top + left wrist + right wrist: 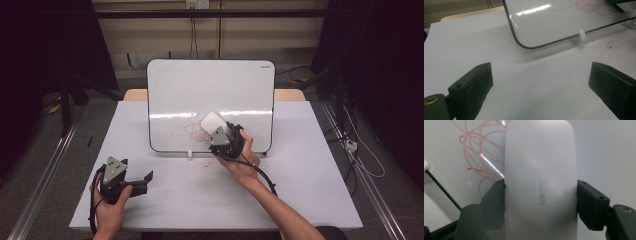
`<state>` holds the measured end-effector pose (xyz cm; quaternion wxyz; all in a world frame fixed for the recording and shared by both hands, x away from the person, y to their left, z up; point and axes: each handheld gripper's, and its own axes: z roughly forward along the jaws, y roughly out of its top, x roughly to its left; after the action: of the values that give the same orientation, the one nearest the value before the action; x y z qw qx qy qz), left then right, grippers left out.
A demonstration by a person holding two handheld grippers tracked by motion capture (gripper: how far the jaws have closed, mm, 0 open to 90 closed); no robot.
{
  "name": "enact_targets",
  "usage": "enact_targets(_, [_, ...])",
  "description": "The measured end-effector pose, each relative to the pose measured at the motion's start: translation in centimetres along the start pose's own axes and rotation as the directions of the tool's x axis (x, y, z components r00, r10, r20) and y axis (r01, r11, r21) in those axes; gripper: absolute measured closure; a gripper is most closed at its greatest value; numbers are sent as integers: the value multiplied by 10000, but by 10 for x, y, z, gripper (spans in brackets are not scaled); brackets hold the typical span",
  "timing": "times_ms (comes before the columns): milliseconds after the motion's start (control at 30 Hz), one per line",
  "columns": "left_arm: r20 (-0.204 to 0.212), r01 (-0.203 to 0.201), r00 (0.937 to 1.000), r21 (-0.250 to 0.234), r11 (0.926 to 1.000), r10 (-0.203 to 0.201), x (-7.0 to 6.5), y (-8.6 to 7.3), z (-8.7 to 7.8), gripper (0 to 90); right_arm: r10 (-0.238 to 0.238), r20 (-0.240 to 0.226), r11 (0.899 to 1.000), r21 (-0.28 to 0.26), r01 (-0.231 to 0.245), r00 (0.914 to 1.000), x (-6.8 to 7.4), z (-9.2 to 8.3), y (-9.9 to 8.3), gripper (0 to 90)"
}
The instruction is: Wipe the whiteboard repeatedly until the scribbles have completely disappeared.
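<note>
A whiteboard (210,95) stands tilted on the white table (300,190), with red scribbles (187,130) low on its face. My right gripper (215,131) is shut on a white eraser (212,121) and presses it flat against the board just right of the scribbles. In the right gripper view the eraser (540,177) sits between both jaws, with the red scribbles (481,157) to its left. My left gripper (141,181) rests open near the table's front left. Its jaws stand wide apart over bare tabletop, and the board's lower corner (524,45) lies beyond them.
A small white foot (190,154) props the board's lower edge; it shows as a white peg (582,35) in the left gripper view. Dark specks (609,46) lie on the table near it. Metal rails run along both sides of the table, cables lie on the floor at right.
</note>
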<state>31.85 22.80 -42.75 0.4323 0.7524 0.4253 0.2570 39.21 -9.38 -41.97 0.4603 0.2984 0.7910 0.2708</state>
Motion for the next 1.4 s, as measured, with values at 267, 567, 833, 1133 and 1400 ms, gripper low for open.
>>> enact_targets(267, [-20, -18, 10000, 0, 10000, 18, 0, 0, 0, 57, -781, -352, 9969, -65, 780, 9963, 27, 0, 2, 317])
enact_targets(567, [-47, 81, 10000, -38, 10000, -82, 3, -1, -2, 56, -590, -454, 9982, 11, 591, 9972, 23, 0, 3, 317])
enact_targets(833, [-61, 83, 9999, -58, 9999, -84, 4, -1, -3, 56, -154, -277, 9999, -70, 152, 9995, 7, 1, 3, 318])
enact_targets(1133, [-50, 82, 10000, -93, 9999, -82, 4, -1, -3, 56, 699, 58, 9975, -22, -699, 9975, -24, 3, 5, 318])
enact_targets(1400, [-53, 39, 10000, -19, 10000, -39, 3, -1, -2, 56, 1173, 397, 9930, 78, -1177, 9923, -50, 6, 14, 317])
